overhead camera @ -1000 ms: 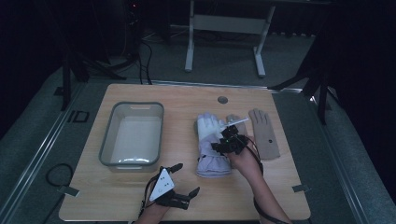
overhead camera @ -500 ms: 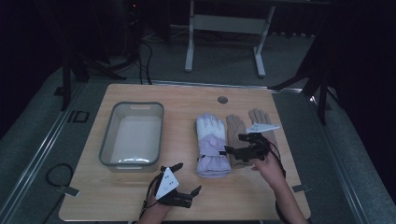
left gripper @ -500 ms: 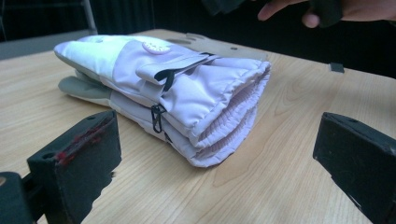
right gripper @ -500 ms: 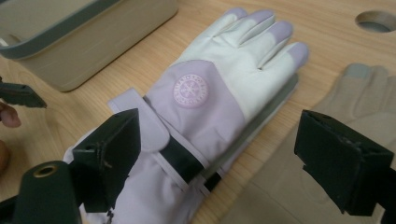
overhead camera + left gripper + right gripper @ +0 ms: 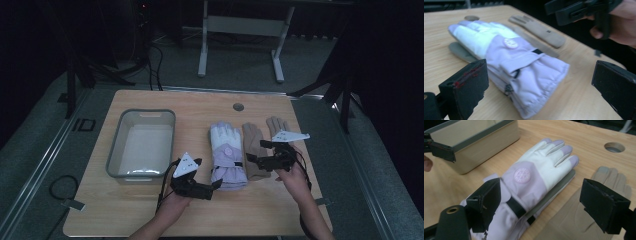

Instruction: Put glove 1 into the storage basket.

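A lilac and white padded glove (image 5: 227, 157) lies palm down at the table's middle, on top of a second glove whose grey edge (image 5: 556, 190) shows beneath it. Two tan gloves (image 5: 255, 150) lie just right of it. My left gripper (image 5: 206, 174) hovers open at the lilac cuff (image 5: 524, 62), jaws wide, touching nothing. My right gripper (image 5: 256, 153) hangs open over the nearer tan glove (image 5: 579, 220), pointing at the lilac glove (image 5: 536, 170). Its jaws have just opened wide and then eased in slightly, with nothing between them.
A grey rectangular tray (image 5: 140, 145) stands left of the gloves, nothing in it. A round hole (image 5: 238, 107) sits in the tabletop behind them. Bare wood runs along the front edge and the right side.
My right gripper drew back to the right, off the lilac glove, and its jaws spread open. My left gripper rose from the front edge and came nearer the glove's cuff.
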`<control>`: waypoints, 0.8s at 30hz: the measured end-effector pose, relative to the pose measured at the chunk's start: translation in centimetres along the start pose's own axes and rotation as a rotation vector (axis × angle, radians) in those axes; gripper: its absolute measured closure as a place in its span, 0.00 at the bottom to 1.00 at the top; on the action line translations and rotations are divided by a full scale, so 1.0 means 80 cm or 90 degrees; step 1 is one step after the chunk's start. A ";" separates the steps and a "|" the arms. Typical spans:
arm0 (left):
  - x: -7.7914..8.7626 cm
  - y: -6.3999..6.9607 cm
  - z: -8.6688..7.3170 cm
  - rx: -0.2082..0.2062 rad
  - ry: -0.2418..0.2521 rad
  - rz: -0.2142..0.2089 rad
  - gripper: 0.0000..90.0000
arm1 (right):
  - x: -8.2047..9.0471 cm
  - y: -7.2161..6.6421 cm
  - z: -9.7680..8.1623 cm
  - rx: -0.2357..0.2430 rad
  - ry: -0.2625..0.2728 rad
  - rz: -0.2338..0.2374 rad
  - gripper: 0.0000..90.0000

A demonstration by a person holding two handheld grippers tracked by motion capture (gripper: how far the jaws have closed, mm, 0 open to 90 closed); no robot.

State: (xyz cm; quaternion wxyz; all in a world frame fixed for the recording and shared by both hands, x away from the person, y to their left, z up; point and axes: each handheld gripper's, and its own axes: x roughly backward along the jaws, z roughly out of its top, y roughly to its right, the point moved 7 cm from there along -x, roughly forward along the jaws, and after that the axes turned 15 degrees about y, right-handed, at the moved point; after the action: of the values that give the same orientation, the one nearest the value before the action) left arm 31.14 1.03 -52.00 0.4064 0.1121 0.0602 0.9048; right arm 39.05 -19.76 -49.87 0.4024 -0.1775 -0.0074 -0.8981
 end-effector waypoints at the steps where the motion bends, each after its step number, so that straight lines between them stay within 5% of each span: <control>1: -0.004 -0.003 0.001 0.003 -0.007 0.007 0.01 | 0.000 0.000 0.000 0.000 0.000 0.000 0.19; 4: -0.015 -0.008 0.004 -0.008 -0.028 0.026 0.01 | -0.017 0.003 0.001 -0.071 -0.018 0.002 0.13; 9: -0.023 -0.003 0.007 -0.038 -0.057 0.035 0.08 | -0.031 0.003 -0.003 -0.069 -0.022 0.000 0.17; 10: -0.024 0.000 0.008 -0.044 -0.060 0.027 0.23 | -0.038 0.006 -0.007 -0.066 -0.033 -0.016 0.37; 13: -0.024 0.010 0.008 -0.073 -0.061 0.016 0.36 | -0.044 0.009 -0.012 -0.076 -0.039 -0.028 0.48; 14: -0.025 0.013 0.006 -0.077 -0.067 0.011 0.49 | -0.051 0.009 -0.020 -0.097 -0.046 -0.030 0.60; 18: -0.031 0.014 -0.005 -0.068 -0.100 0.014 0.51 | -0.059 0.008 -0.028 -0.124 -0.047 -0.030 0.57; 21: -0.037 -0.001 -0.017 -0.027 -0.126 0.062 0.45 | -0.069 0.013 -0.039 -0.140 -0.063 -0.061 0.48; 24: -0.037 -0.009 -0.022 0.002 -0.133 0.079 0.40 | -0.073 0.015 -0.045 -0.144 -0.076 -0.079 0.46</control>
State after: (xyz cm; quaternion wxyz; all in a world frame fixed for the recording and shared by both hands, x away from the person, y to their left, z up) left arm 33.13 -0.74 -54.31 0.3536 0.2100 0.0117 0.9114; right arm 42.42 -16.94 -55.30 0.3226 -0.2742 0.0590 -0.9040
